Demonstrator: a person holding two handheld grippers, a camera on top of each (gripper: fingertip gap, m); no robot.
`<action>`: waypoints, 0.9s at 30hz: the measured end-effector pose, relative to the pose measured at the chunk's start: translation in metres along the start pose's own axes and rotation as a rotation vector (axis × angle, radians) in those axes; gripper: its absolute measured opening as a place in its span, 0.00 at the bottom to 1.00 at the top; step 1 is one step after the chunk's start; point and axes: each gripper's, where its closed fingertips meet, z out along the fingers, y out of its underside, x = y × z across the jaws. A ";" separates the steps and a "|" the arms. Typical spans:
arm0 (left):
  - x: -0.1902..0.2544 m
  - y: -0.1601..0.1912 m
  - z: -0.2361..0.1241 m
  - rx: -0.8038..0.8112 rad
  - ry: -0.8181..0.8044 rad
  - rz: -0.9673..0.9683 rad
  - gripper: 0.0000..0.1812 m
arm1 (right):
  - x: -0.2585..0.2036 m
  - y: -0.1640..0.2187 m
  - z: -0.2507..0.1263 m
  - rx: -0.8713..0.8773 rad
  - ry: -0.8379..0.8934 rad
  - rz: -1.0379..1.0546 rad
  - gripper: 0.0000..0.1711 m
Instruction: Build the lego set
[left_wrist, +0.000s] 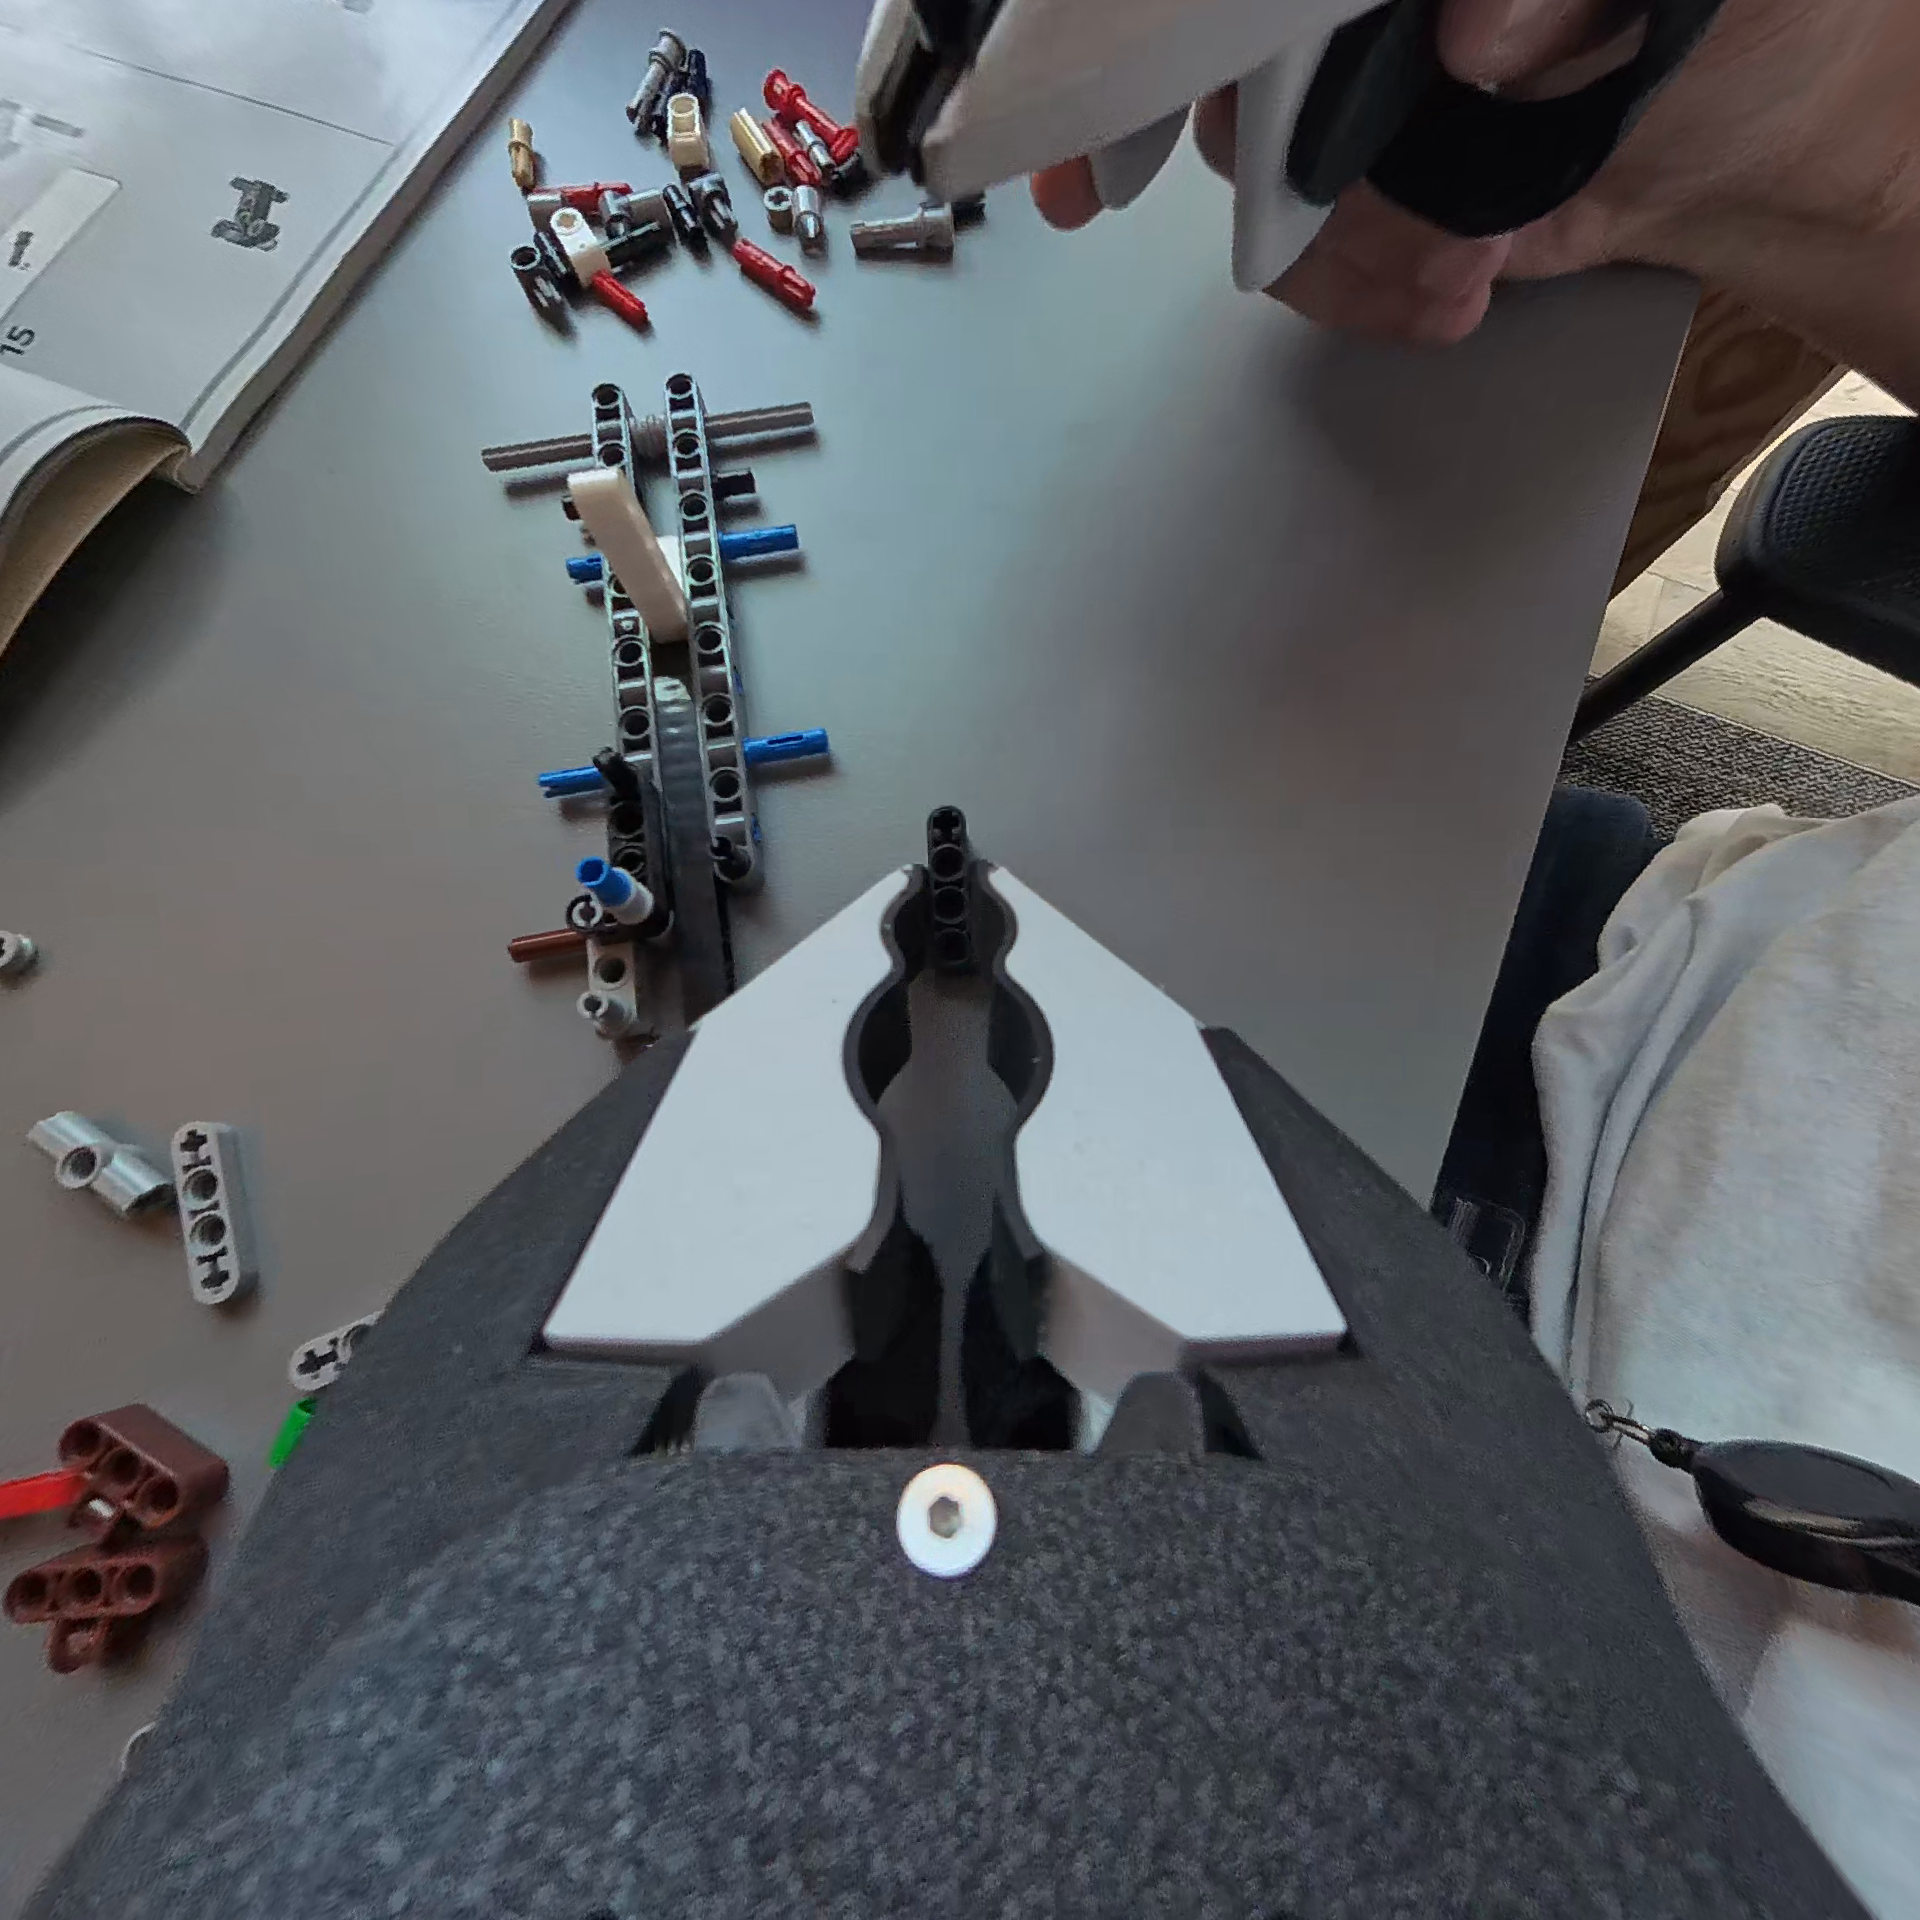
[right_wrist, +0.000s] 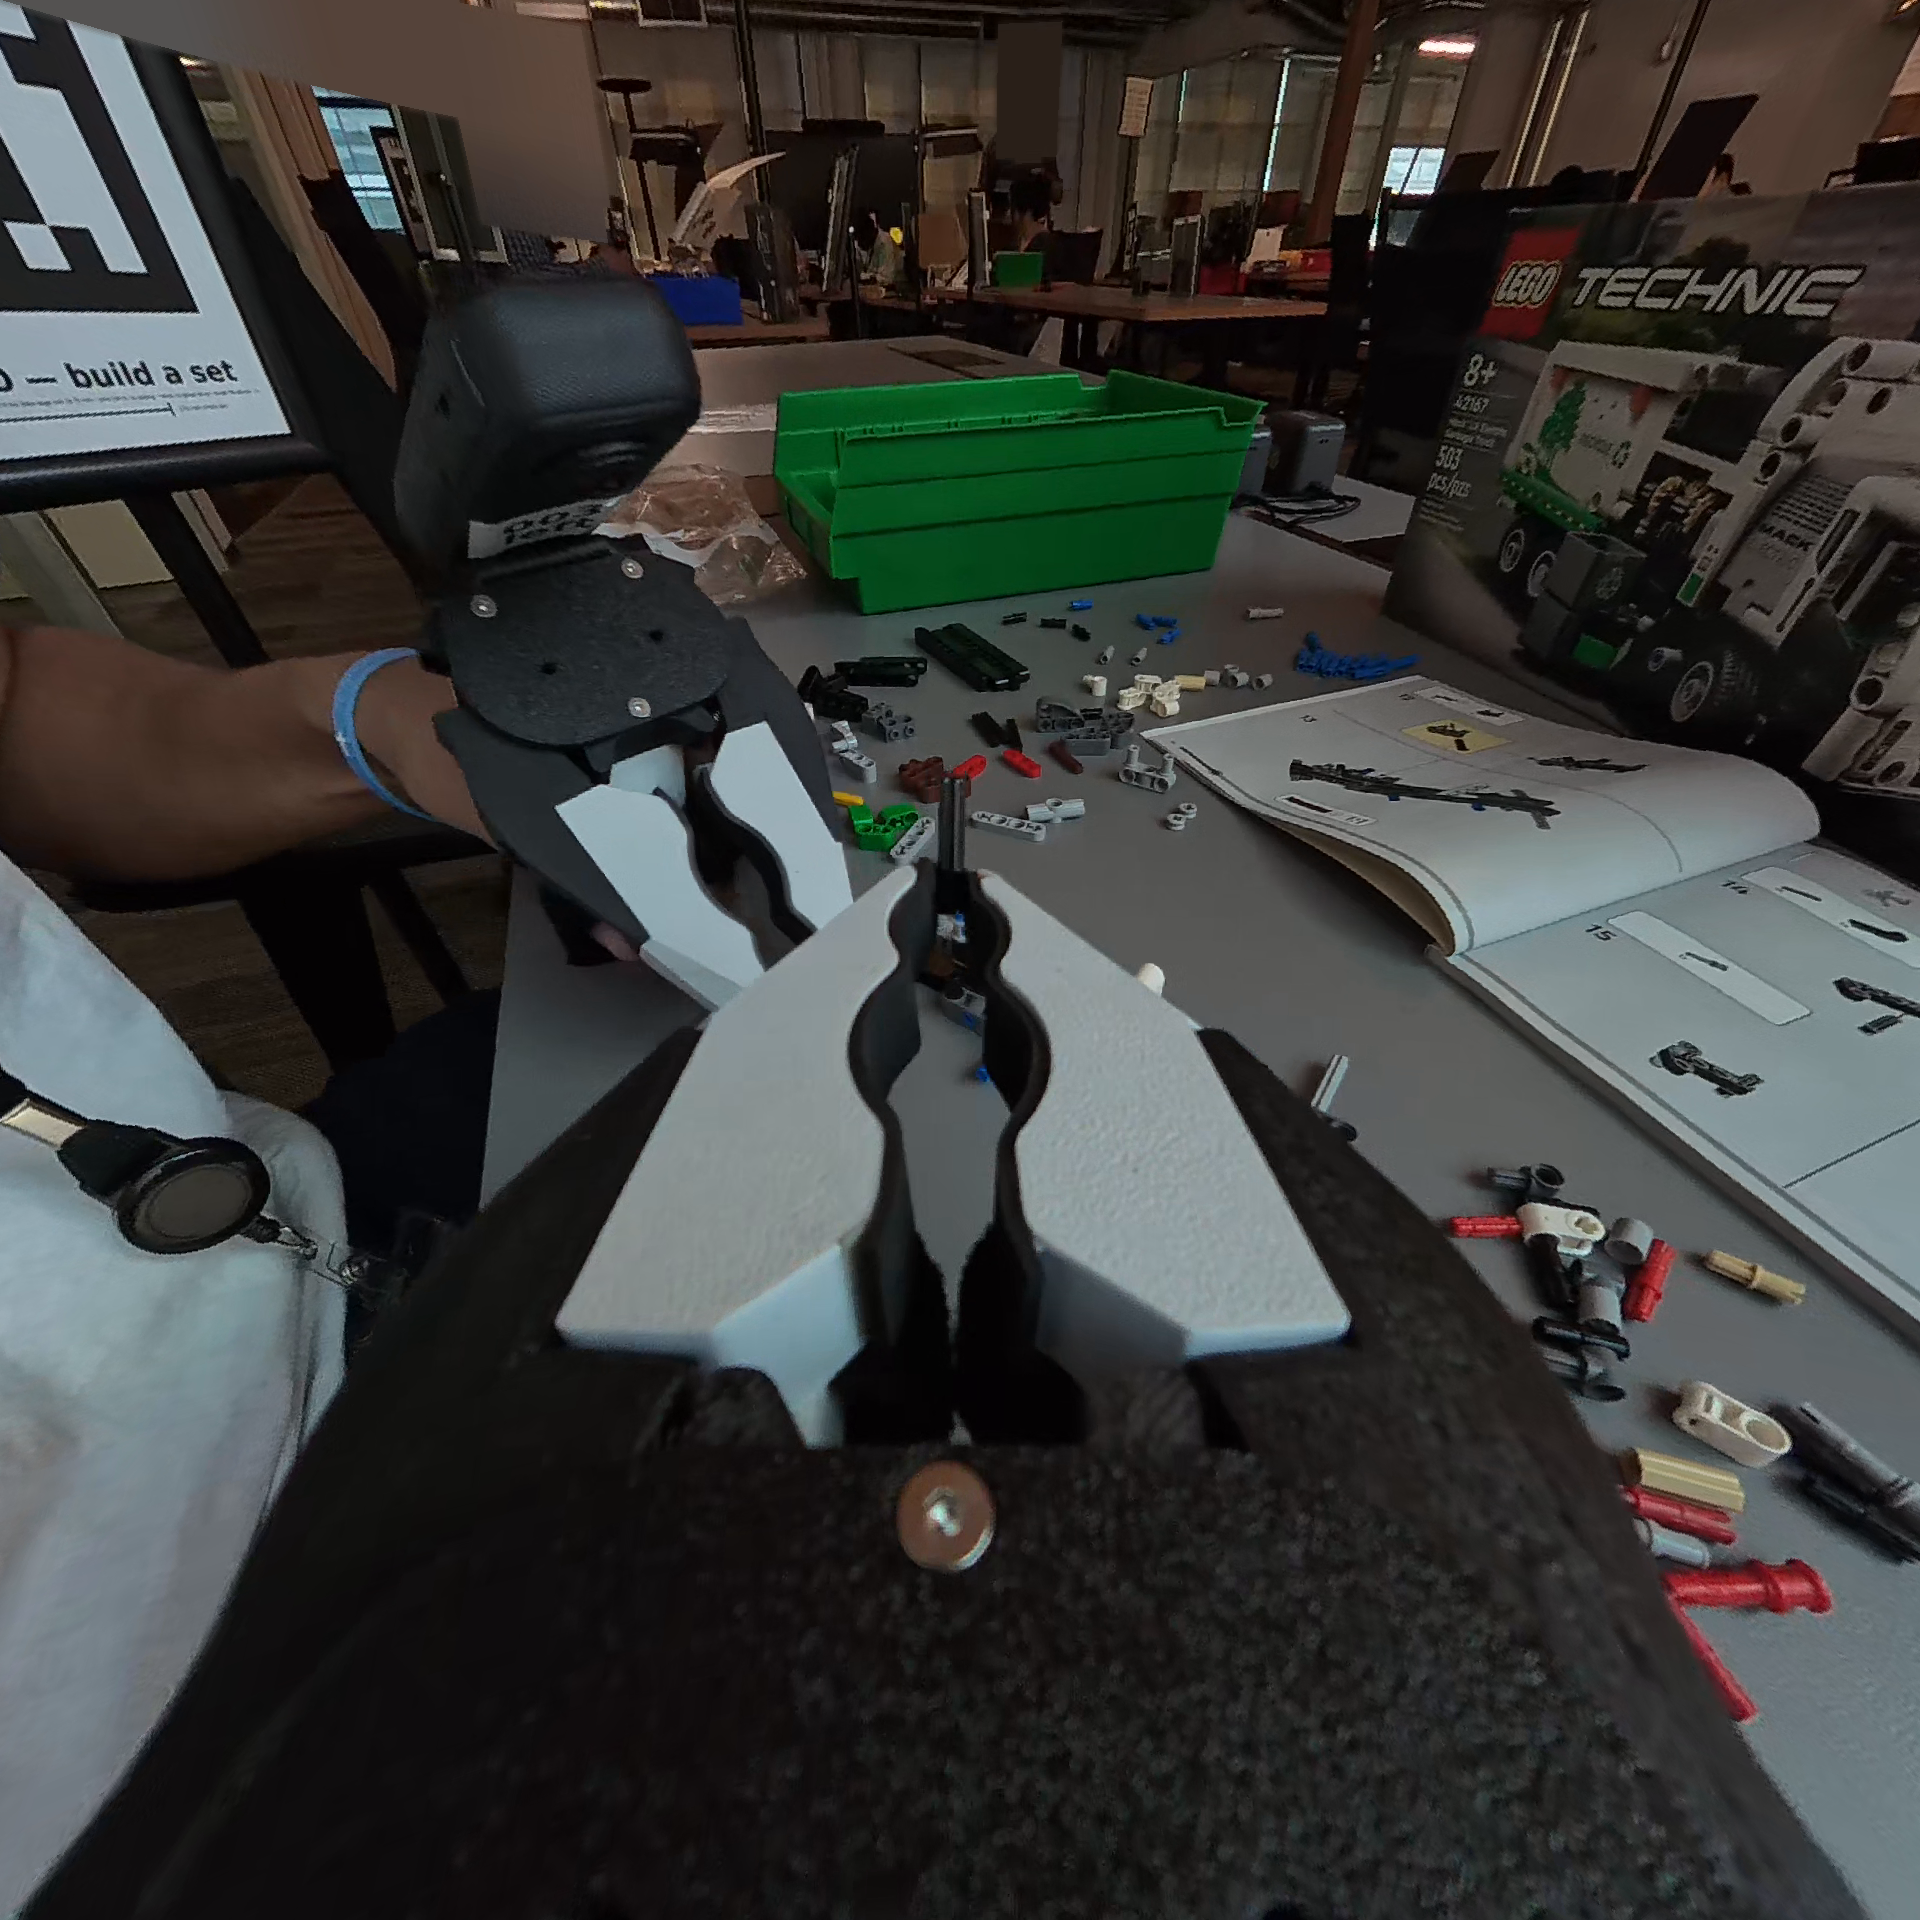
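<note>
A short black beam (left_wrist: 948, 883) with a row of holes is clamped between the tips of the left gripper (left_wrist: 948, 878), and its far end sticks out past the fingertips above the grey desk (left_wrist: 1195, 623). In the right wrist view the right gripper (right_wrist: 948, 883) is closed on a thin dark pin (right_wrist: 951, 821), which stands upright out of the fingertips.

The half-built frame (left_wrist: 670, 665) lies flat on the desk, just ahead and to the left of the left gripper. It is made of two long grey beams side by side, with blue pins and a dark axle sticking out sideways and a white piece lying across the middle.

Beyond the frame, a small heap of loose pins (left_wrist: 696, 187) in red, black, grey and tan is spread out, and the tips of the right gripper (left_wrist: 904, 135) are seen just beside it. Along the desk's left edge in the left wrist view, two brown blocks (left_wrist: 114, 1527) and a few grey connectors (left_wrist: 156, 1184) are scattered.

An open instruction booklet (right_wrist: 1558, 831) lies flat toward the desk's far side in the right wrist view. The set's box (right_wrist: 1683, 468) is propped upright behind it. A green bin (right_wrist: 1008, 478) stands toward the far edge, with many small parts (right_wrist: 1039, 717) strewn in front of it.
</note>
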 end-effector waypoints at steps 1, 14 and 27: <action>0.000 0.000 0.000 0.000 -0.002 0.002 0.05 | 0.000 0.002 0.001 -0.012 0.000 0.000 0.01; 0.008 -0.008 -0.009 0.073 -0.002 0.078 0.03 | -0.003 0.005 0.004 -0.029 0.027 -0.093 0.01; -0.030 -0.052 -0.097 0.669 0.175 -0.250 0.02 | -0.018 0.020 0.034 -0.159 0.072 -0.231 0.00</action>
